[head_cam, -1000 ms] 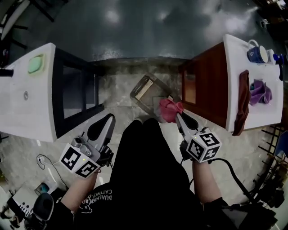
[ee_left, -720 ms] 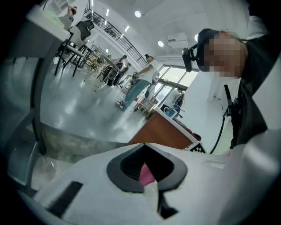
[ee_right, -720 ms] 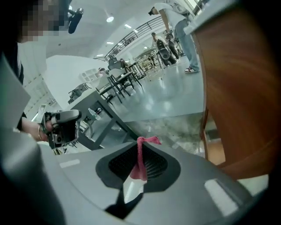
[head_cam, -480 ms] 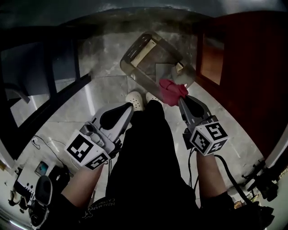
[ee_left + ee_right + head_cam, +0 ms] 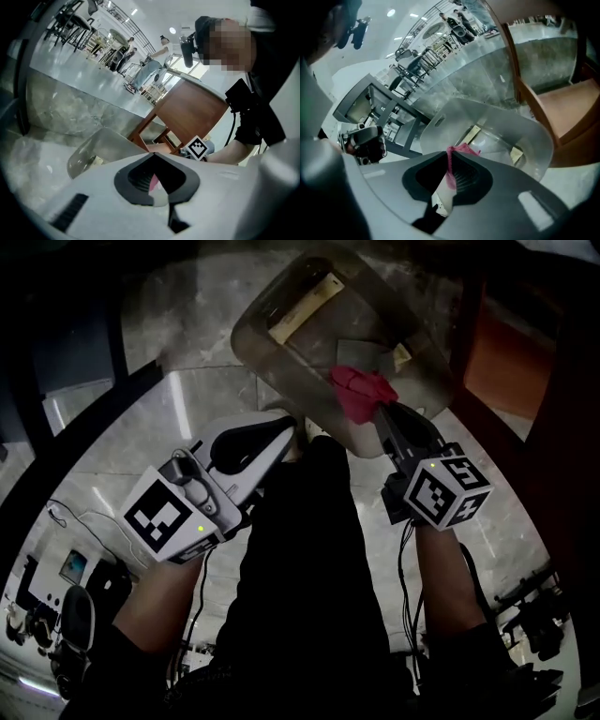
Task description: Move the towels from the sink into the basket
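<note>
My right gripper is shut on a pink towel, which hangs bunched at its tips just over the near rim of a translucent grey basket on the floor. In the right gripper view the pink towel is pinched between the jaws of the right gripper, with the basket right behind. My left gripper is low at the left, beside the person's legs, with its jaws together and nothing held. In the left gripper view the left gripper points past the basket.
A brown wooden cabinet stands right of the basket and a dark table frame to its left. A beige piece lies inside the basket. The person's black-clad legs fill the space between the grippers. Cables and devices lie lower left.
Both grippers and the head camera have sunk toward the floor. The countertops have left the view, the basket looms larger, and the pink towel has come over its near rim.
</note>
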`<state>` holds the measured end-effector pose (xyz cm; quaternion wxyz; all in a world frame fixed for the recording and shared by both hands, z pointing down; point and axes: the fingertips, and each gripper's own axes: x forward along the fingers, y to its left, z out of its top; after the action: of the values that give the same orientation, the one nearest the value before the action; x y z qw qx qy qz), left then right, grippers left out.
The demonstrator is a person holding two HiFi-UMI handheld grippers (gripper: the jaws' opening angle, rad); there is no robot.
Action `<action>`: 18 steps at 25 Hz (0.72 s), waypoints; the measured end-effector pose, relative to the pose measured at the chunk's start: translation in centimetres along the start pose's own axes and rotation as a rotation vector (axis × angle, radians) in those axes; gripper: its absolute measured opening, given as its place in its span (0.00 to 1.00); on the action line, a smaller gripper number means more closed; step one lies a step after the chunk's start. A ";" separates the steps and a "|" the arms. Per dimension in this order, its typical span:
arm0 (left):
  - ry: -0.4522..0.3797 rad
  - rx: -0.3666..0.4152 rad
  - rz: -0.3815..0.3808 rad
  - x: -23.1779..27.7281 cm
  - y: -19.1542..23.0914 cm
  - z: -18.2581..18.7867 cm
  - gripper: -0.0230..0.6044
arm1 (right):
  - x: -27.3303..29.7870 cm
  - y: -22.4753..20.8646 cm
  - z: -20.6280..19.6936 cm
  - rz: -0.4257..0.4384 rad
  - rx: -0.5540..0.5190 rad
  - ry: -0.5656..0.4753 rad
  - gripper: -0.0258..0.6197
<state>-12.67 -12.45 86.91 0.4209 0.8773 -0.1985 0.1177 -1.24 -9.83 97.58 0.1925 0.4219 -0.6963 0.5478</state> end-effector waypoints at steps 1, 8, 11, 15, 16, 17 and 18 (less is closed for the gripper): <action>0.013 -0.006 -0.014 0.1 0.6 -0.9 0.04 | 1.2 -0.2 -0.5 0.012 0.021 0.019 0.10; 0.070 0.011 -0.081 1.8 2.4 -4.8 0.04 | 7.4 0.2 -3.8 0.107 -0.017 0.160 0.10; 0.076 -0.060 -0.102 2.0 3.4 -6.0 0.04 | 8.9 -0.3 -4.9 0.093 0.003 0.215 0.10; 0.083 -0.122 -0.126 2.3 4.5 -6.8 0.04 | 10.1 -2.4 -5.7 -0.007 0.081 0.259 0.10; 0.079 -0.114 -0.130 2.5 4.6 -6.8 0.04 | 10.4 -2.7 -5.9 -0.010 0.120 0.269 0.10; 0.075 -0.100 -0.134 2.8 4.8 -6.7 0.04 | 10.8 -2.8 -6.1 -0.002 0.160 0.276 0.10; 0.071 -0.085 -0.137 2.9 4.9 -6.7 0.04 | 11.1 -2.7 -6.3 0.011 0.191 0.279 0.10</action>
<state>-12.53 -10.72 95.54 0.4715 0.8654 -0.1277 0.1111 -6.63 -8.31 109.35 0.2432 0.3541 -0.6100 0.6659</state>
